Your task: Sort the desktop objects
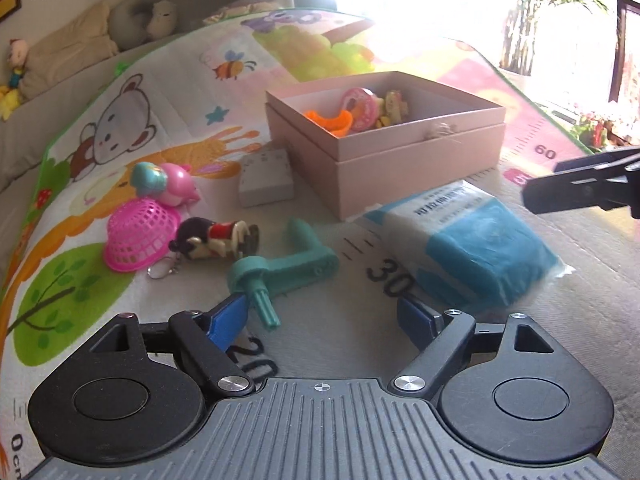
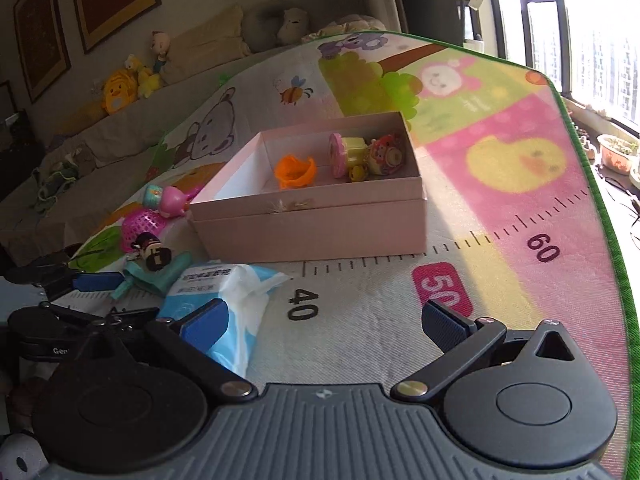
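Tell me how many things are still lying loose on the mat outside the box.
6: pink toy, pink basket, doll keychain, teal crank, white packet beside the box, wipes pack. More may hide behind the box.

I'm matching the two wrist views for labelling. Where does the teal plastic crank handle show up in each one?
Left wrist view: the teal plastic crank handle lies on the mat at lower centre, just ahead of the open left gripper.
Right wrist view: at the left edge, mostly hidden behind the blue-and-white wipes pack; only a teal part shows.
Shared landmark: the open pink cardboard box.
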`<control>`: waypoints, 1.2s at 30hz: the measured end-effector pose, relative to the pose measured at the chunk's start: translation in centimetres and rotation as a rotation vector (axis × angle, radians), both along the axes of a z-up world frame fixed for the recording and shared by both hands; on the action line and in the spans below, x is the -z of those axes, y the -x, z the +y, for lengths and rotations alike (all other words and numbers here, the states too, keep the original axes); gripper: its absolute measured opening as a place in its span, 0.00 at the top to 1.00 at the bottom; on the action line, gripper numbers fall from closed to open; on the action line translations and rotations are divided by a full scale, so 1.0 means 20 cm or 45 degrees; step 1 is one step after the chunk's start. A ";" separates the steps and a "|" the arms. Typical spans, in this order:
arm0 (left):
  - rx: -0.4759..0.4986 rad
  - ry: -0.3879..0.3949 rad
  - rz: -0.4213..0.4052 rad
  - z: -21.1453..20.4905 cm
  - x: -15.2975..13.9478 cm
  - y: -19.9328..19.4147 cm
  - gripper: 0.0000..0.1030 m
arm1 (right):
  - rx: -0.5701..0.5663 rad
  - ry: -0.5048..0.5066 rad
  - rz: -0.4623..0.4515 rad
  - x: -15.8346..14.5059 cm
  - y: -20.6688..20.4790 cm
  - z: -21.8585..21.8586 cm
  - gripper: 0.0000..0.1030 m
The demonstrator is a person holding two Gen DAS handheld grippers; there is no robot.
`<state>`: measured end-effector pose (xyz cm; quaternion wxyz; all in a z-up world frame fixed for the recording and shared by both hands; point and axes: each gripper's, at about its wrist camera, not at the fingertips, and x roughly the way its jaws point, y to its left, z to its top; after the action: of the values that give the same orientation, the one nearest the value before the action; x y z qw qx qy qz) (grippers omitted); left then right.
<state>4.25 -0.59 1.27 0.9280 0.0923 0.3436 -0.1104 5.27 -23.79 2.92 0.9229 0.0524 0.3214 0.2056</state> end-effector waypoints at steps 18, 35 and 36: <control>-0.253 0.143 0.089 0.00 -0.02 -0.19 0.07 | 0.050 0.039 0.002 0.03 0.02 -0.02 0.45; -0.195 0.001 0.049 -0.02 -0.02 -0.08 0.26 | -0.185 0.360 -0.104 0.08 -0.01 0.19 0.22; -0.183 0.006 0.058 -0.01 -0.02 -0.05 0.26 | -0.196 0.361 -0.087 0.08 -0.01 0.19 0.28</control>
<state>5.16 -0.88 1.73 0.9257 0.0628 0.3702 -0.0464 5.53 -19.95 1.42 0.9129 -0.1102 0.3189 0.2299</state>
